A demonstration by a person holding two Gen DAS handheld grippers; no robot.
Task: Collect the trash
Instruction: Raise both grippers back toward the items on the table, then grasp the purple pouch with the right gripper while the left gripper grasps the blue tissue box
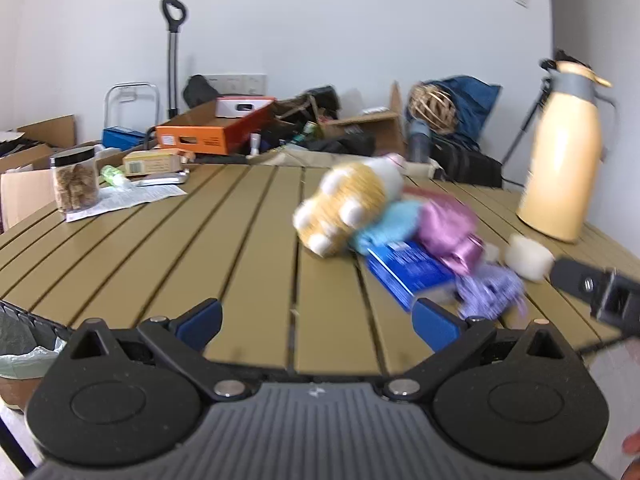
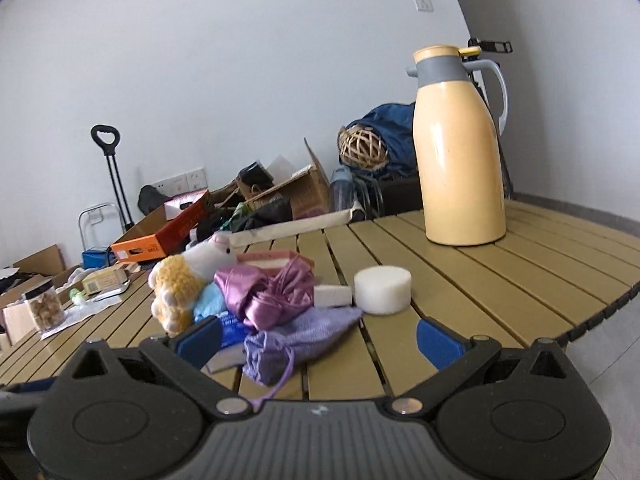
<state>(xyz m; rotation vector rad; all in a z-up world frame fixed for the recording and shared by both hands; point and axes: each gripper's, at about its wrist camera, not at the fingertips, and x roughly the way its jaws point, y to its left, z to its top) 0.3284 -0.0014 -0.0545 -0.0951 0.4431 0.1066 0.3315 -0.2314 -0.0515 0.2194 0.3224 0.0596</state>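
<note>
Olive slats: the table [image 2: 460, 288], yellow jug [image 2: 460, 152] at its far right edge, then the mid-table heap. My left gripper [image 1: 316, 314] and right gripper [image 2: 318, 336] gape empty; the white foam puck [image 2: 382, 290], likely trash, might roll off if nudged.

Setting: a room in a home, used partly for storage. A slatted table [image 2: 460, 280] is placed before a plain white wall with sockets [image 2: 188, 182]. On the table, a thermos jug [image 2: 460, 152], a plush toy [image 2: 180, 284] and a snack jar [image 1: 76, 180] are seen. Behind the table, open cardboard boxes [image 1: 216, 132], a folding hand cart [image 1: 173, 52] and bags are piled along the wall.
</note>
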